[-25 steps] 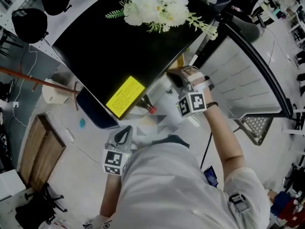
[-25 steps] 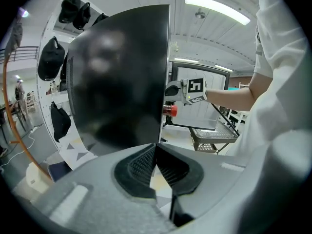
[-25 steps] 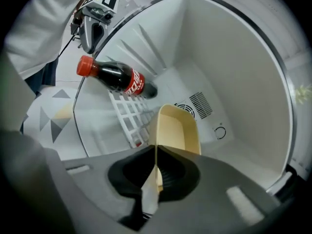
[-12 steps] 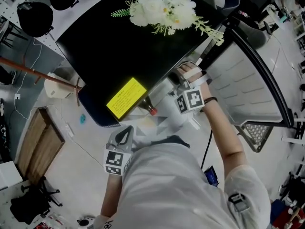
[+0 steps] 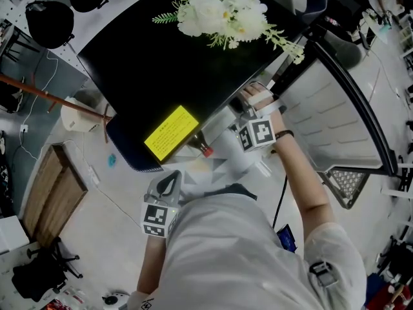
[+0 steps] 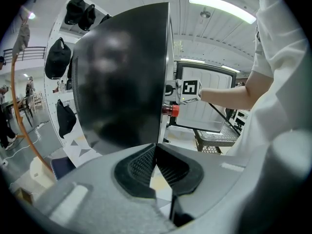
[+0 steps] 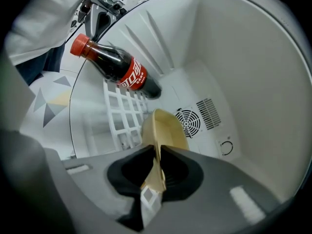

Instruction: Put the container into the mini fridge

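Observation:
The black mini fridge [image 5: 161, 63] stands with its door [image 5: 329, 108] swung open to the right. My right gripper [image 5: 248, 112] reaches into the opening, its jaws hidden there in the head view. In the right gripper view it [image 7: 158, 155] is shut on the rim of a beige container [image 7: 165, 128], held inside the white fridge cavity. My left gripper [image 5: 170, 181] hangs low beside the fridge front, shut [image 6: 156, 147] with nothing between its pads.
A cola bottle [image 7: 122, 69] with a red cap [image 5: 206, 150] lies on the white wire shelf [image 7: 122, 111] inside. A fan vent [image 7: 189, 121] sits on the back wall. White flowers [image 5: 222, 11] lie on the fridge top. A wooden stand [image 5: 58, 192] is at the left.
My right gripper has edged slightly further into the fridge opening with the container. The left gripper has stayed where it was.

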